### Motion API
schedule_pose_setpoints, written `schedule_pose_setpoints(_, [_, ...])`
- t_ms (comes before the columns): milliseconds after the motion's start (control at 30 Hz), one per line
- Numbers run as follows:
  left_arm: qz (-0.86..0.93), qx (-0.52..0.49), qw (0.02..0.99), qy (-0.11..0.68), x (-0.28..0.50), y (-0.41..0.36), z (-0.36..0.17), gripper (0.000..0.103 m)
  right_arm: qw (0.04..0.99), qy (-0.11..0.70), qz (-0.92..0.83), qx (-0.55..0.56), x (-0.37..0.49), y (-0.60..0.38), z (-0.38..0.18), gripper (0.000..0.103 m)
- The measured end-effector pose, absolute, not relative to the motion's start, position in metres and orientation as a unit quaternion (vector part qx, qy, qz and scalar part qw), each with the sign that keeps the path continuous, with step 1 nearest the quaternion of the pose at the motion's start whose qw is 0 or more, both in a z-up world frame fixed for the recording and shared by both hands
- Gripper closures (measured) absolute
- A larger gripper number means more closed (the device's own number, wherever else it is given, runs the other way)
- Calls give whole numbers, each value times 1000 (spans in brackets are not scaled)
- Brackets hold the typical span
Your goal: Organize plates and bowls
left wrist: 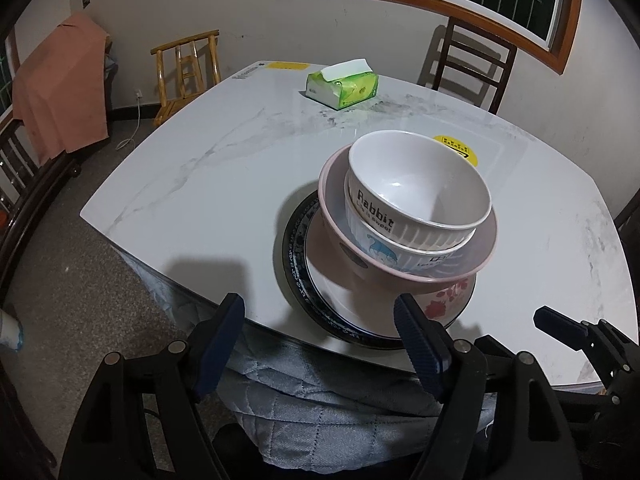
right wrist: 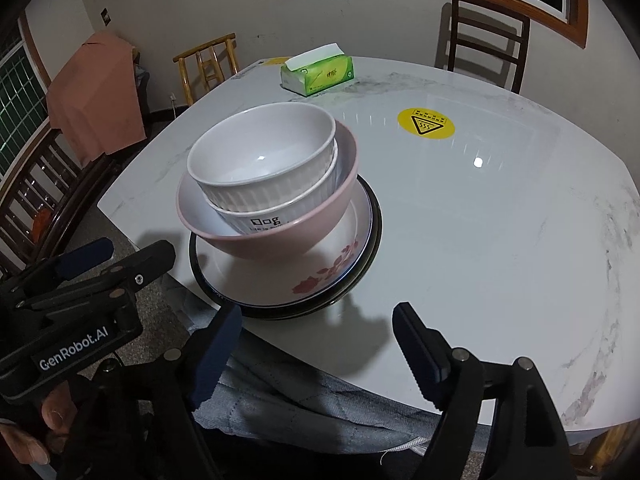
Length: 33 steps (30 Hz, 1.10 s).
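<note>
Both my tongs, left gripper [left wrist: 320, 320] and right gripper [right wrist: 318, 330], hang apart, empty, at the table [right wrist: 500, 220] edge; bowl stack [right wrist: 264, 176] sits near it, open marble beyond.

A plain white ribbed bowl [left wrist: 416, 184] lettered "Rabbit" in black nests in a white bowl [left wrist: 394, 252] bearing a blue cartoon, inside a pale pink bowl [right wrist: 280, 220]. Beneath, a white plate [right wrist: 320, 272] with red flowers tops a dark-rimmed patterned plate [left wrist: 296, 248]. At twelve o'clock, a green-and-white tissue pack [left wrist: 342, 87] on the grey-veined white marble table [left wrist: 200, 184]; a yellow warning sticker [right wrist: 426, 123] at one o'clock.
</note>
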<state>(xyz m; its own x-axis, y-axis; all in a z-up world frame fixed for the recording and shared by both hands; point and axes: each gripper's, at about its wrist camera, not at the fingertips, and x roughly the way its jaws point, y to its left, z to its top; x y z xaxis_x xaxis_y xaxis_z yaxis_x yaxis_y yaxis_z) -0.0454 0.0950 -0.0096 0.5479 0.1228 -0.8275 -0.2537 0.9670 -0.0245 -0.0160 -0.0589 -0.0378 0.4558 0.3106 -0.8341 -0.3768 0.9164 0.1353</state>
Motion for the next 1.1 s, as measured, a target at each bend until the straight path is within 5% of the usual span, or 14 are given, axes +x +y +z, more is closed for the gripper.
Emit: schedule_pose_setpoints(1100, [101, -70, 874, 470, -41, 95, -14, 29, 839, 498, 213, -47, -12, -50, -49, 23])
